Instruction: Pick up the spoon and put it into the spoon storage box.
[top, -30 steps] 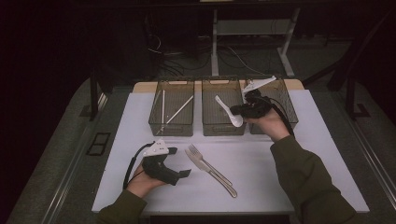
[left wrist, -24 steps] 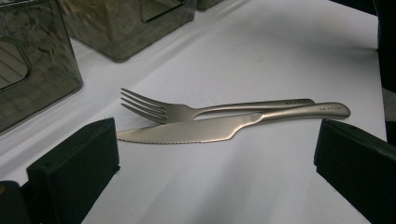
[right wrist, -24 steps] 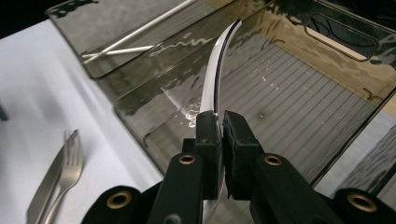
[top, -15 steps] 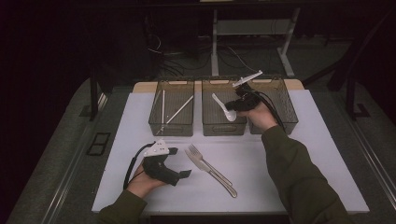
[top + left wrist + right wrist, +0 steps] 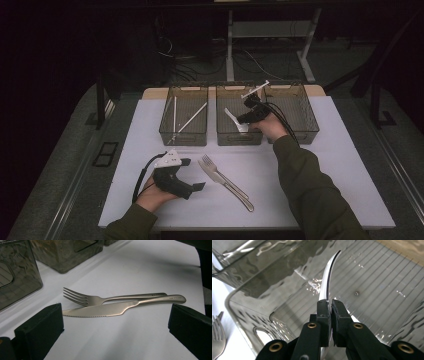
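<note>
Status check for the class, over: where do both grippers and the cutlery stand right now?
Right gripper shut on white spoon, inside middle bin. Left gripper open, on table before fork and knife. Nothing in the way.

White tabletop (image 5: 350, 165) carries three clear smoked bins in row along far edge. Left bin (image 5: 183, 116): several long thin white sticks (image 5: 192, 117) lying lengthwise and aslant. Right bin (image 5: 299, 107): contents cannot be made out. Metal fork (image 5: 86, 298) and serrated knife (image 5: 120, 307) lie side by side on near part of tabletop, handles touching, fork tines toward bins. Black cables (image 5: 200, 60) and desk legs (image 5: 231, 37) on dark floor beyond table.
</note>
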`<state>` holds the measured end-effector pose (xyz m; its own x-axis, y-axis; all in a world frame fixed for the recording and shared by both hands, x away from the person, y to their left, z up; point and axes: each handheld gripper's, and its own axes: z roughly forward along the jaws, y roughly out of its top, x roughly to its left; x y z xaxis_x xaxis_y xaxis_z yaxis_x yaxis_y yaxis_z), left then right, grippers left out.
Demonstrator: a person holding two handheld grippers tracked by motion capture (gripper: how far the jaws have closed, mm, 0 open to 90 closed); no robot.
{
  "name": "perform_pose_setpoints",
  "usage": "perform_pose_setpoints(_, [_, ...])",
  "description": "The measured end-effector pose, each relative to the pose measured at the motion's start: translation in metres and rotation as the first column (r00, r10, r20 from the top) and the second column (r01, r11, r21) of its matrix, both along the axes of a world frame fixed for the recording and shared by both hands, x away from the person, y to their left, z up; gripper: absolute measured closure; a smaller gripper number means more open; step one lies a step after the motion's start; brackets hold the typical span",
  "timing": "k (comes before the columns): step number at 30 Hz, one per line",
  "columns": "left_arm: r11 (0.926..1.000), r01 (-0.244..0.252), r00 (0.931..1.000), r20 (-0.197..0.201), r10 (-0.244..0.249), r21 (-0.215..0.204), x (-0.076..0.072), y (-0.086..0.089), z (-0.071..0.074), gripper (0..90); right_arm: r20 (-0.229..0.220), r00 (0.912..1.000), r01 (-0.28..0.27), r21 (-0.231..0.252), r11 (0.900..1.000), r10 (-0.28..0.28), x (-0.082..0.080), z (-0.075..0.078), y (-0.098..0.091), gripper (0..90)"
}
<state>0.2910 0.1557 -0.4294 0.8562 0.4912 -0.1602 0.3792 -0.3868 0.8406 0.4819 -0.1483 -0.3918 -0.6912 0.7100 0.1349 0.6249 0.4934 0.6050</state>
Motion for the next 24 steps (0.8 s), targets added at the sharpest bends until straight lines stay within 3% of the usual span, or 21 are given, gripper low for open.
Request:
perform_pose_setpoints(5, [1.0000,0.000,1.0000,0.001,0.000,0.000,0.000,0.000,0.000,0.0,-0.023,0.9997,0.002,-0.019,0.9998,-0.003,0.002,-0.003,0.003,84.7])
perform_pose_setpoints(15, [1.0000,0.002,1.0000,0.001,-0.002,0.001,0.000,0.000,0.000,0.0,-0.028,0.9995,-0.016,-0.074,0.9972,0.014,0.001,-0.008,0.013,81.5])
perform_pose_setpoints(24, [1.0000,0.001,1.0000,0.001,-0.001,0.002,0.000,0.000,0.000,0.0,-0.023,0.9997,0.009,-0.006,0.9999,-0.009,-0.002,-0.003,0.009,63.4])
